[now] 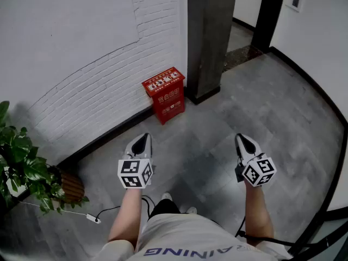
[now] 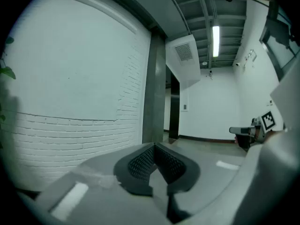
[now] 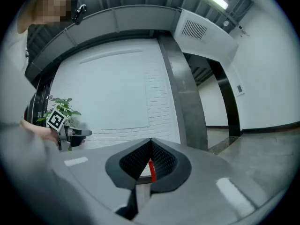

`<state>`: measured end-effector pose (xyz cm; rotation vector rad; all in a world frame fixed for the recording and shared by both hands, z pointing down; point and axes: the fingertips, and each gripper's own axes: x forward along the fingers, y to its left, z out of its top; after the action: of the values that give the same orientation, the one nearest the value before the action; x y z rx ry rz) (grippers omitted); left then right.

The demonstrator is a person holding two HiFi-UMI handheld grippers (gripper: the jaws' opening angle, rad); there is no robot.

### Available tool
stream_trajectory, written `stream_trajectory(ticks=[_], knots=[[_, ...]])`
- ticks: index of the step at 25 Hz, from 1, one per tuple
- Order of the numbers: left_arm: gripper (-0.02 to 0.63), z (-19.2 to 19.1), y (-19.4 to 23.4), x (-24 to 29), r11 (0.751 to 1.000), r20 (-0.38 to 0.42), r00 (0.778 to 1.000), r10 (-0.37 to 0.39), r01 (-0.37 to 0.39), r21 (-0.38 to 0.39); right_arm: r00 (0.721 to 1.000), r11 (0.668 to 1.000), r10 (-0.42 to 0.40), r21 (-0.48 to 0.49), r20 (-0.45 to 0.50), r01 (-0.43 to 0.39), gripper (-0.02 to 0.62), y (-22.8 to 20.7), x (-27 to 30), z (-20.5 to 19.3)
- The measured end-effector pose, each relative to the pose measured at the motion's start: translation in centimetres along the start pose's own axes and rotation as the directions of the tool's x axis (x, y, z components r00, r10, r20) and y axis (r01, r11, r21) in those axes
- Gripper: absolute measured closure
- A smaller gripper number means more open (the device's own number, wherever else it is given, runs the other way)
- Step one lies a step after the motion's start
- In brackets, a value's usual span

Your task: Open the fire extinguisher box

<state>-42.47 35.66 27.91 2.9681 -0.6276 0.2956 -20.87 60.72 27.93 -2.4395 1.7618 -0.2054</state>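
Observation:
The red fire extinguisher box stands on the grey floor against the white brick wall, lid down, beside a dark pillar. Both grippers hover well short of it, over the floor. My left gripper points toward the box with its jaws together and nothing between them; in the left gripper view its tips meet. My right gripper sits further right, also shut and empty. In the right gripper view a thin red strip of the box shows through the slit below the closed tips.
A grey pillar rises just right of the box. A potted plant in a wicker pot stands at the left, with a cable and switch on the floor. A dark door frame lies beyond.

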Motion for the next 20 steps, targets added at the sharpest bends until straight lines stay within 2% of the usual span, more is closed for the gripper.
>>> stream_trajectory(ticks=[9, 15, 20], knots=[[0.601, 0.1, 1.7, 8.0, 1.000, -0.003, 1.000, 0.001, -0.001, -0.022, 0.999, 1.000, 0.028, 0.009, -0.041, -0.027, 0.592, -3.8, 7.1, -1.3], [0.601, -0.7, 5.5, 17.1, 0.997, -0.022, 1.000, 0.020, -0.022, -0.079, 0.996, 0.999, 0.035, 0.002, -0.086, -0.035, 0.592, -8.2, 15.3, -1.9], [0.601, 1.3, 10.7, 23.5, 0.995, -0.023, 0.999, 0.048, -0.050, -0.089, 0.993, 0.999, 0.050, -0.005, -0.112, -0.050, 0.592, -10.6, 23.2, -0.8]])
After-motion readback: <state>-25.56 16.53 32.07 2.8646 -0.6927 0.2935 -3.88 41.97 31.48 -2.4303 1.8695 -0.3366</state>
